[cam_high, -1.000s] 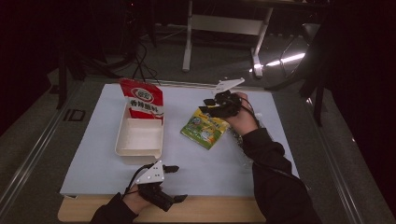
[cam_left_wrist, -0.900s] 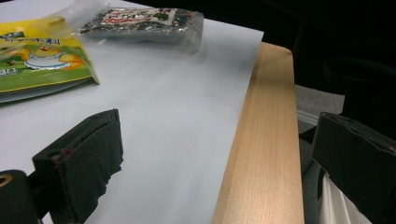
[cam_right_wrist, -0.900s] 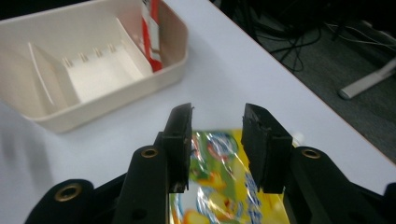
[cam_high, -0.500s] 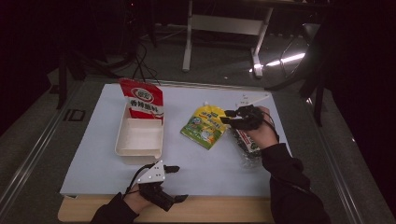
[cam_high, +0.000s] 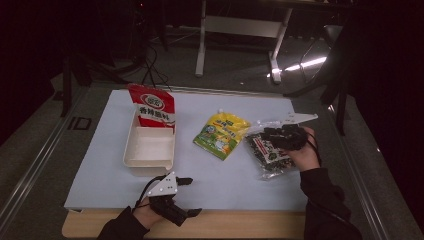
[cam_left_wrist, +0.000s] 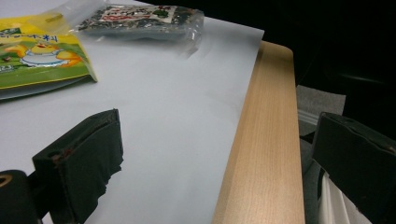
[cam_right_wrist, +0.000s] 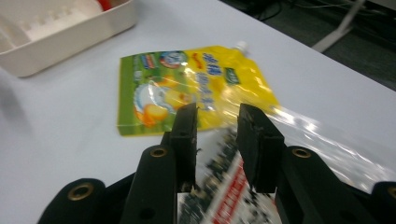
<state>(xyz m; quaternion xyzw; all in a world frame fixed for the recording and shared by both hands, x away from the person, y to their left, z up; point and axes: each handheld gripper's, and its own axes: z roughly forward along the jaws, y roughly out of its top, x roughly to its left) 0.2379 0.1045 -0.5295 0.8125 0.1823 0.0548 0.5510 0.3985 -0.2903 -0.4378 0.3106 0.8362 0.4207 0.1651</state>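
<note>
Left tool (cam_high: 186, 196) idle at the near edge of the surface (cam_high: 225, 185), jaws wide, nothing between them. Right tool (cam_high: 274, 136) over the dark snack bag (cam_high: 267, 150) near the right edge; its jaws have just been closing and stand part open above the bag, pads not seen pressing it. Risks: slick clear film slips or only its loose edge gets pinched, so the bag sags and drops; the jaws could also catch the yellow pouch (cam_high: 221, 134) just beside. Tray (cam_high: 150, 150) farther left.
</note>
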